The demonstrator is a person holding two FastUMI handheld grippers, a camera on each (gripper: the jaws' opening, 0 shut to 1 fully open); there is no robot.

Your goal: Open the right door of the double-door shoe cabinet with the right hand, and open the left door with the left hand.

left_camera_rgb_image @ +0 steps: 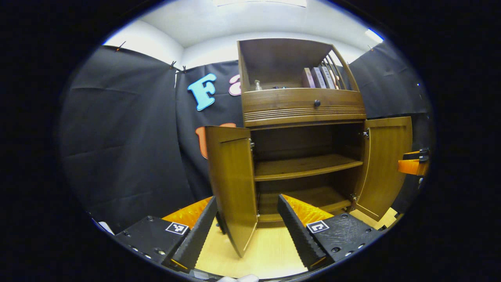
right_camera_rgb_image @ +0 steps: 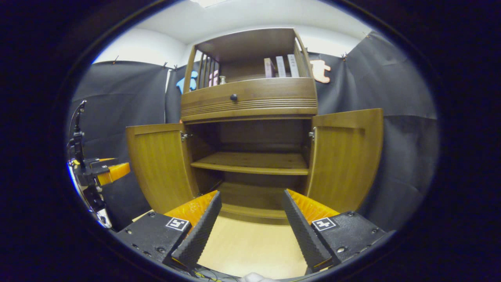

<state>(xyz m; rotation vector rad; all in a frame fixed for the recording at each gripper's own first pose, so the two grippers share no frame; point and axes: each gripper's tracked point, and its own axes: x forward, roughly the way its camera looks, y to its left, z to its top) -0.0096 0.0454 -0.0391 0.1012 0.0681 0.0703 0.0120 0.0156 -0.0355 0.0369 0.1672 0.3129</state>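
Note:
The wooden shoe cabinet (left_camera_rgb_image: pixel 301 109) (right_camera_rgb_image: pixel 250 102) stands against the booth wall with both lower doors swung outward. In the left gripper view the left door (left_camera_rgb_image: pixel 233 184) stands edge-on between my left gripper's fingers, untouched by either, and the right door (left_camera_rgb_image: pixel 385 164) hangs wide. My left gripper (left_camera_rgb_image: pixel 246 227) is open. In the right gripper view the left door (right_camera_rgb_image: pixel 160 164) and right door (right_camera_rgb_image: pixel 346 156) flank the bare shelves (right_camera_rgb_image: pixel 254 162). My right gripper (right_camera_rgb_image: pixel 250 225) is open with nothing between its fingers, a short way back from the cabinet. Each view catches the other gripper (left_camera_rgb_image: pixel 413 162) (right_camera_rgb_image: pixel 98 172) at its edge.
Above the doors is a drawer with a dark knob (left_camera_rgb_image: pixel 317 103) and an open top shelf holding books (left_camera_rgb_image: pixel 319 77) and a small bottle (left_camera_rgb_image: pixel 257 85). Light wooden floor (right_camera_rgb_image: pixel 250 243) lies in front of the cabinet. Black cloth walls close in both sides.

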